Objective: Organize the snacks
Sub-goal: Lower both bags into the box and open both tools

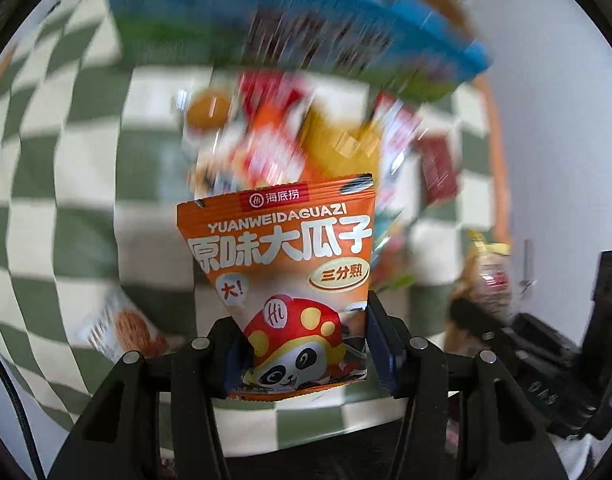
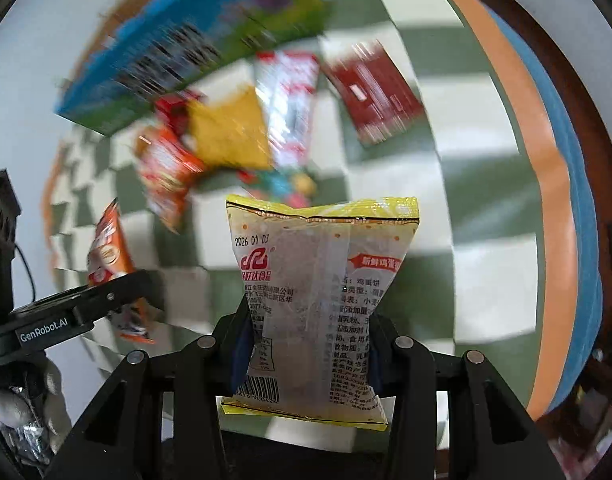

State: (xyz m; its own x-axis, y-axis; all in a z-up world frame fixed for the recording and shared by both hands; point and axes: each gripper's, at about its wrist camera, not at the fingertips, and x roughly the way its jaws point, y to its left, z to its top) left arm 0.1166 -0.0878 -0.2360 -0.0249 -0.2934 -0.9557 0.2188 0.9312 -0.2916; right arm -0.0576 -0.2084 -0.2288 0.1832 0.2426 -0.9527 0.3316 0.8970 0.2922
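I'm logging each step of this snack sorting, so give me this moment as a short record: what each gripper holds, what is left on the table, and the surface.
left gripper: shut on orange sunflower seed packet
right gripper: shut on yellow-edged clear egg biscuit packet
both packets: lifted clear of the table
left on table: blurred pile of snack packets, dark red packet apart from it
container: blue box, beyond the pile
surface: green and white checked cloth

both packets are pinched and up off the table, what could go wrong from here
The left gripper pinches the orange seed packet only near its bottom, so it could swing or slip. The right gripper squeezes the yellow-edged packet at its waist, which may crush what is inside. Both hang over the loose snack pile.
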